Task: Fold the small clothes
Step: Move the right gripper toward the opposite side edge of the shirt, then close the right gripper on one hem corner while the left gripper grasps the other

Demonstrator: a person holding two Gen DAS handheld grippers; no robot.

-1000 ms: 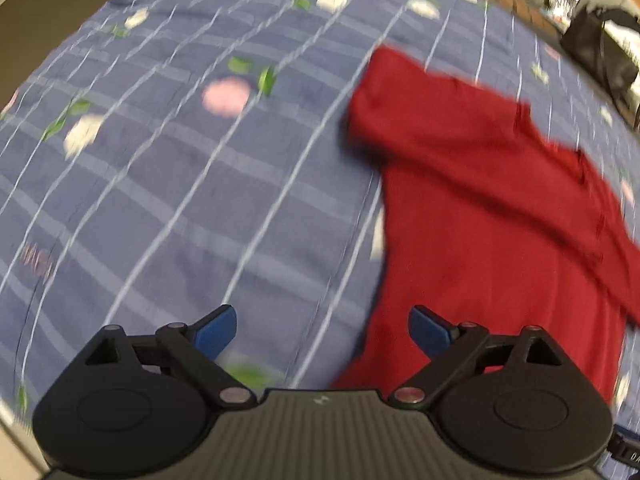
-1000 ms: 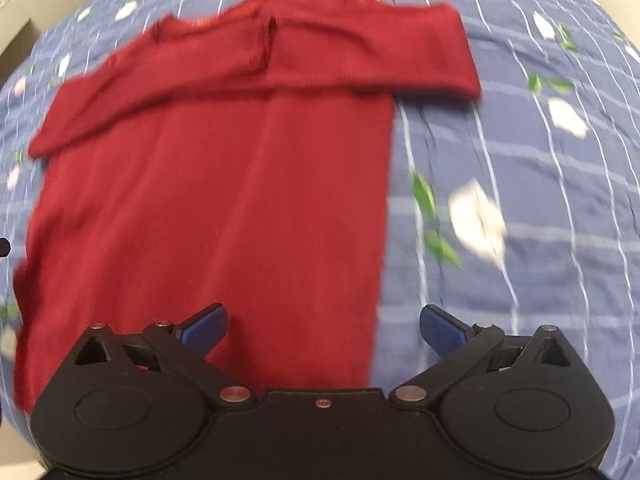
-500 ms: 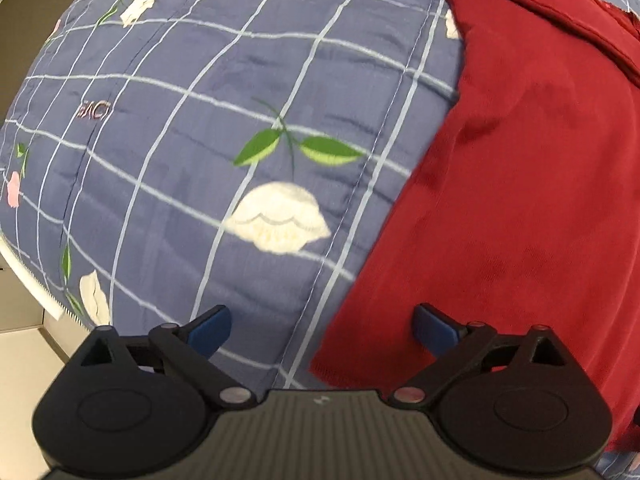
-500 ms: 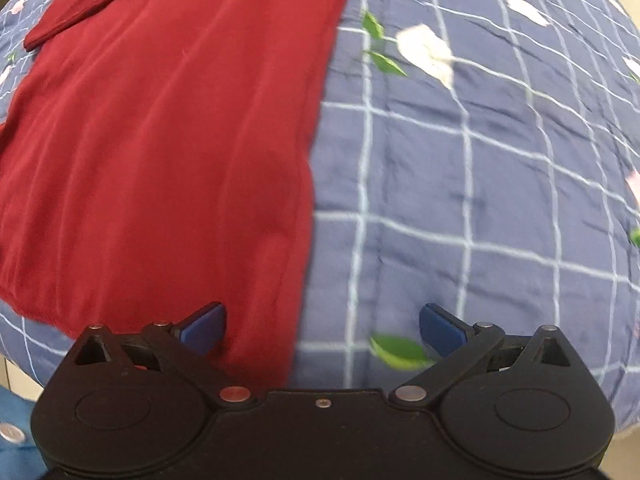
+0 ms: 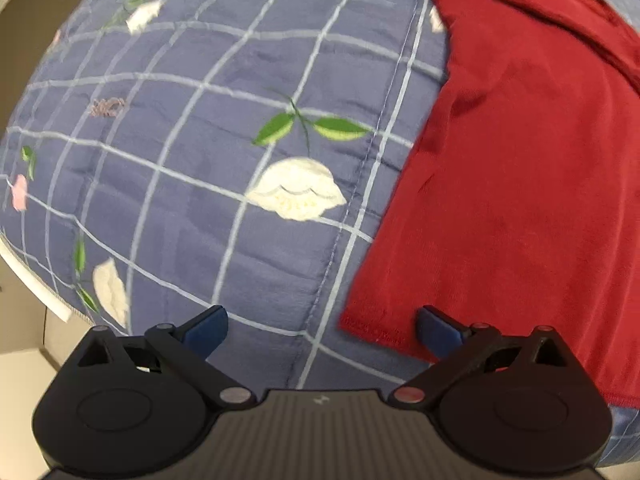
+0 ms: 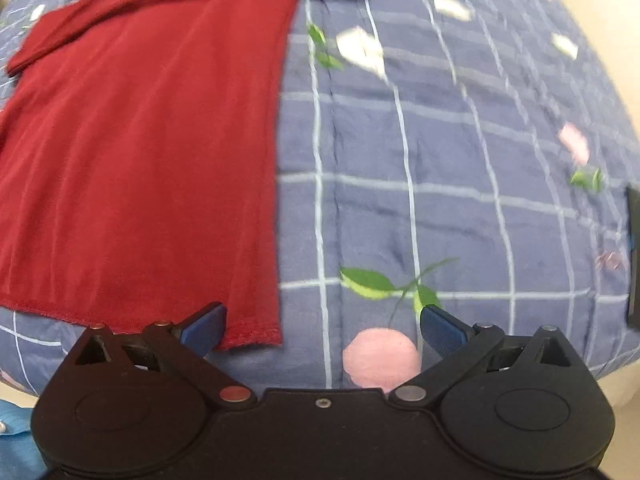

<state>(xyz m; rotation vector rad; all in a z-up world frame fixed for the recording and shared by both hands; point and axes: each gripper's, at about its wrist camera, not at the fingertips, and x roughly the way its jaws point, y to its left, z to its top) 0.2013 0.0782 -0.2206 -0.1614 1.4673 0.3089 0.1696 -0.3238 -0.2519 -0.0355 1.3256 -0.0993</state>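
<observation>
Both grippers stand wide open and hold nothing. Left gripper (image 5: 322, 326) brackets one bottom corner of the flat red knit shirt (image 5: 520, 184), right gripper (image 6: 322, 326) the other, judged as readying a hem pinch. The shirt lies spread on the blue checked floral quilt (image 5: 200, 160), sleeves laid across its far end.

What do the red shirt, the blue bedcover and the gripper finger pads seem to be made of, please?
Red shirt: thin matte knit, probably cotton jersey; it drapes in soft ripples and has a stitched hem.
Blue bedcover: soft quilted fabric, slightly fuzzy; stitch lines and puffy panels show.
Finger pads: blue, ribbed, likely rubber or plastic; the arms look like matte black plastic.
</observation>
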